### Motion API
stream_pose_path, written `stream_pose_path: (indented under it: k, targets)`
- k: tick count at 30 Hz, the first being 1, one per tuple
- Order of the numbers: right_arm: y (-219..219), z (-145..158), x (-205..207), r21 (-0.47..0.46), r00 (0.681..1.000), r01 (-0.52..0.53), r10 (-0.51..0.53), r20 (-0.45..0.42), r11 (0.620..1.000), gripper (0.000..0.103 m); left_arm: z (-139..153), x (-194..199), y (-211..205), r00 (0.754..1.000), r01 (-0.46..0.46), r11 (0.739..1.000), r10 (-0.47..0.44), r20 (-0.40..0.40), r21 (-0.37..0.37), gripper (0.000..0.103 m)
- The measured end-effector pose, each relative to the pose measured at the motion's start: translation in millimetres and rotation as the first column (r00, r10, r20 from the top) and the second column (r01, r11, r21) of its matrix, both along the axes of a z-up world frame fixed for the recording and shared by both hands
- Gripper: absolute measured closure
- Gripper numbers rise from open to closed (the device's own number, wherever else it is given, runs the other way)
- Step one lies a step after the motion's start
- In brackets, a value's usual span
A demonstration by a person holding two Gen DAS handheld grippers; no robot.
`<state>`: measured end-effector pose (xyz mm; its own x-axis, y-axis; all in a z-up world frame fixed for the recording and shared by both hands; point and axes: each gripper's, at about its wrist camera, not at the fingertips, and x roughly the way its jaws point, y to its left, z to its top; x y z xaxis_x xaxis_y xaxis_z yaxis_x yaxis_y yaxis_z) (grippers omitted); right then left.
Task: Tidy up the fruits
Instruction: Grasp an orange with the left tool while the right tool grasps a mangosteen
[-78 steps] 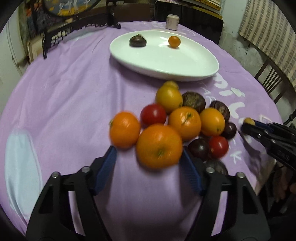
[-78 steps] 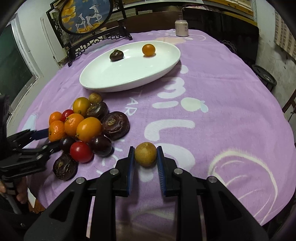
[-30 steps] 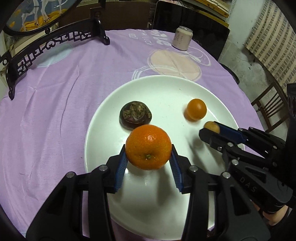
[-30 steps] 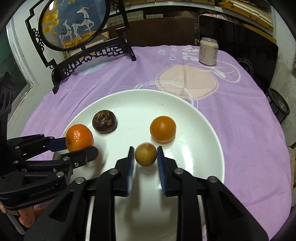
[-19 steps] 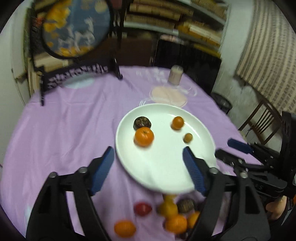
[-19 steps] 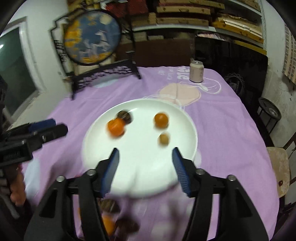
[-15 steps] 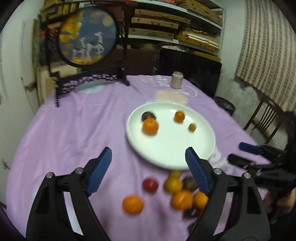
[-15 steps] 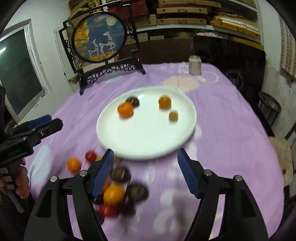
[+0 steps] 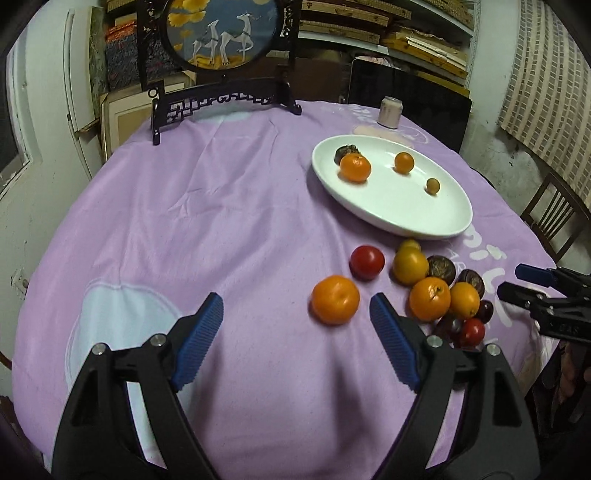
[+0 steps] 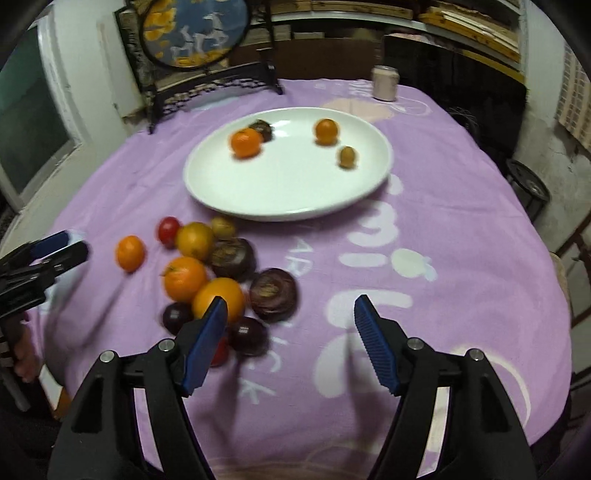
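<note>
A white oval plate (image 9: 395,206) (image 10: 280,192) on the purple tablecloth holds a mandarin (image 9: 355,168), a dark mangosteen (image 9: 345,151), a small orange (image 9: 403,162) and a small brown longan (image 9: 432,185). A pile of loose fruit lies in front of it: a lone orange (image 9: 335,300), a red tomato (image 9: 367,261), more oranges (image 9: 429,298) and dark fruits (image 10: 273,294). My left gripper (image 9: 296,325) is open and empty, low over the cloth just left of the lone orange. My right gripper (image 10: 290,321) is open and empty beside the pile.
A dark wooden stand with a round deer picture (image 9: 221,33) stands at the table's back. A small can (image 9: 389,111) sits behind the plate. A wooden chair (image 9: 554,218) is at the right. Shelves line the back wall.
Both grippers set their fruit on the plate, opened, and drew back toward the table's near edge. They now sit lower, close to the fruit pile.
</note>
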<state>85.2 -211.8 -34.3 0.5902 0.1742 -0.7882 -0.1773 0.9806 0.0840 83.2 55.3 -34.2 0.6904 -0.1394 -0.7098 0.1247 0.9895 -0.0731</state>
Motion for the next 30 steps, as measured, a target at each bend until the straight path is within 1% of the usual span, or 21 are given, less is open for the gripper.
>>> stream_pose_path:
  k: [2, 4, 7, 9, 10, 13, 15, 17, 18, 21, 24, 30]
  targets:
    - [-5.4, -4.3, 2.2, -0.021, 1.0, 0.02, -0.02, -0.003, 1.0, 0.031, -0.2, -4.9, -0.4, 1.0, 0.004, 1.0, -0.004, -0.002, -0.003, 0.02]
    - [-10.3, -13.4, 5.2, -0.049, 0.999, 0.027, -0.029, -0.036, 0.998, 0.031, -0.2, -6.6, -0.6, 1.0, 0.007, 1.0, -0.007, -0.004, -0.006, 0.02]
    - [-7.6, -27.6, 3.9, -0.081, 0.997, -0.009, 0.003, -0.079, 0.997, 0.032, -1.0, -7.5, -2.8, 1.0, 0.011, 1.0, -0.011, -0.013, -0.006, 0.02]
    - [-0.7, -32.4, 3.3, -0.095, 0.997, -0.036, 0.029, -0.07, 0.995, 0.032, -3.0, -7.1, -5.4, 1.0, 0.018, 1.0, -0.018, -0.023, -0.012, 0.02]
    - [2.6, -34.3, 5.1, -0.096, 0.997, -0.047, 0.041, -0.063, 0.994, 0.032, -4.1, -6.3, -7.4, 0.999, 0.022, 1.0, -0.023, -0.029, -0.014, 0.02]
    - [8.4, -38.7, 13.9, -0.028, 0.995, -0.084, 0.083, -0.048, 0.996, 0.03, -6.7, -4.7, -13.5, 0.999, 0.029, 1.0, -0.03, -0.044, -0.008, 0.02]
    - [13.0, -39.9, 18.2, -0.026, 0.995, -0.1, 0.099, -0.024, 0.995, 0.031, -7.3, -4.3, -16.0, 0.998, 0.033, 0.999, -0.034, -0.051, -0.006, 0.02]
    - [19.5, -39.4, 18.3, -0.073, 0.994, -0.107, 0.107, -0.003, 0.992, 0.049, -6.8, -5.0, -17.1, 0.998, 0.031, 1.0, -0.031, -0.053, 0.0, 0.02]
    - [21.1, -36.9, 16.3, -0.052, 0.99, -0.138, 0.138, 0.001, 0.989, 0.065, -6.4, -5.0, -16.8, 0.998, 0.029, 1.0, -0.029, -0.053, 0.002, 0.02]
    - [17.9, -35.0, 14.3, -0.023, 0.992, -0.128, 0.128, -0.015, 0.991, 0.065, -7.0, -3.4, -14.9, 0.998, 0.02, 1.0, -0.02, -0.058, 0.002, 0.02]
    - [6.3, -32.6, 10.7, 0.035, 0.996, -0.085, 0.086, -0.033, 0.996, 0.065, -9.9, 1.9, -16.5, 0.998, 0.021, 1.0, -0.021, -0.067, 0.0, 0.02]
    - [-12.8, -29.4, 3.1, 0.079, 0.999, -0.029, 0.033, -0.041, 0.996, 0.064, -32.8, 27.3, -31.6, 0.992, 0.034, 0.999, -0.03, -0.124, 0.034, 0.02]
